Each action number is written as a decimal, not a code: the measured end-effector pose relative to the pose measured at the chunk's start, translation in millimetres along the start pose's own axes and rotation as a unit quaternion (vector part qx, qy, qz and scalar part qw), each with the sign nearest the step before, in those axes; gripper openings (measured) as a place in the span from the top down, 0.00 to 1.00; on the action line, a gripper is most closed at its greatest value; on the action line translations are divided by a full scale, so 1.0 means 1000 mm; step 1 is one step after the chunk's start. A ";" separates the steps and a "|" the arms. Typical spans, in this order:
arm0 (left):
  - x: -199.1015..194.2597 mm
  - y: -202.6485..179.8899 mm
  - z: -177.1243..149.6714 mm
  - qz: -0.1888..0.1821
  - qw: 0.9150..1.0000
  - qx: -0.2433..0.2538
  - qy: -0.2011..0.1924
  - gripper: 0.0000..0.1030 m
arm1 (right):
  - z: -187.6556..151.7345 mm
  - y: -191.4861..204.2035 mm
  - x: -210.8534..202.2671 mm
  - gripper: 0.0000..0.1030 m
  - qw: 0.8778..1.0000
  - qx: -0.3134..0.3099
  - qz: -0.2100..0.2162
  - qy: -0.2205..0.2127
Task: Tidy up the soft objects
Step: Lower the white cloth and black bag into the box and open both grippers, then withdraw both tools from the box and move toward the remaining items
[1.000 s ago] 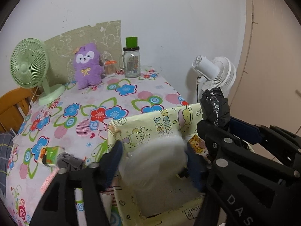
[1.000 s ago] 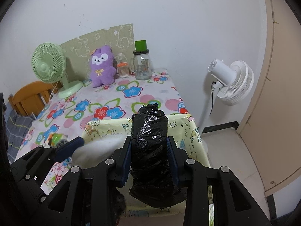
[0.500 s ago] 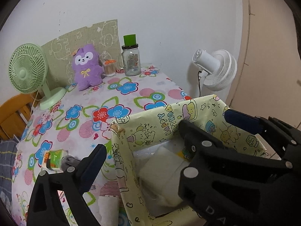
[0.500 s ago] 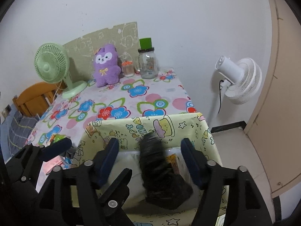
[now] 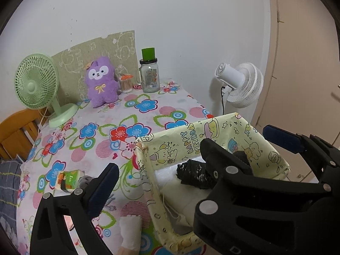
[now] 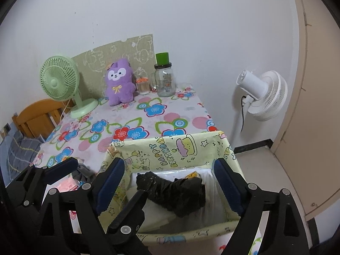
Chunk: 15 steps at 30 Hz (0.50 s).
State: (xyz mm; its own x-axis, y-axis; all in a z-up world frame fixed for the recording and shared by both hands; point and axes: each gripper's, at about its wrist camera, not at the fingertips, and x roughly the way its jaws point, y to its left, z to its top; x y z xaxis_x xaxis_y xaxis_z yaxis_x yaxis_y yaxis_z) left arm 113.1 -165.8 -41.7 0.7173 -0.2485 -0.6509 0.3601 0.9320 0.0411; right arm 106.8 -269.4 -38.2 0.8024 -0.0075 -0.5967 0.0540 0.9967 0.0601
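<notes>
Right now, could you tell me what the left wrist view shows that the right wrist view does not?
Only the left wrist view shows the green-and-orange packet and a white rolled cloth on the floral tablecloth. Only the right wrist view shows the floor and black baseboard. Both show the black plastic bag roll lying in the yellow cartoon-print box, and both grippers, left and right, open.

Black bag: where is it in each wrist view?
Left wrist: black bag right of centre, inside the yellow box, partly behind a black arm.
Right wrist: black bag low centre, in the box between the open jaws.
Shared landmark: purple plush.
</notes>
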 end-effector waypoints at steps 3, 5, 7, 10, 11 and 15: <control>-0.008 0.003 -0.003 -0.001 1.000 0.006 -0.005 0.02 | -0.003 0.006 -0.009 0.14 1.000 0.004 -0.006 -0.005; -0.015 0.005 -0.006 -0.002 1.000 0.007 -0.009 0.02 | -0.005 0.010 -0.015 0.14 1.000 0.004 -0.009 -0.008; -0.023 0.010 -0.011 -0.004 1.000 0.006 -0.014 0.02 | -0.007 0.016 -0.021 0.14 1.000 0.003 -0.012 -0.011; -0.031 0.016 -0.015 -0.004 1.000 0.005 -0.019 0.01 | -0.010 0.025 -0.029 0.14 1.000 0.000 -0.015 -0.015; -0.034 0.018 -0.017 -0.003 1.000 0.004 -0.020 0.01 | -0.012 0.028 -0.032 0.14 1.000 0.000 -0.016 -0.016; -0.045 0.026 -0.023 0.005 1.000 0.004 -0.025 0.01 | -0.017 0.040 -0.039 0.14 1.000 0.001 -0.014 -0.018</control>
State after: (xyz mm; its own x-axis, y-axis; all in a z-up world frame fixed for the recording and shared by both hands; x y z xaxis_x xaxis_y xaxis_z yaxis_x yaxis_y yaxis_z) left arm 76.7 -124.0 -28.3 0.7504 -0.2516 -0.6112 0.3563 0.9329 0.0534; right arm 67.6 -227.4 -26.0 0.8219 -0.0391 -0.5683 0.0782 0.9959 0.0447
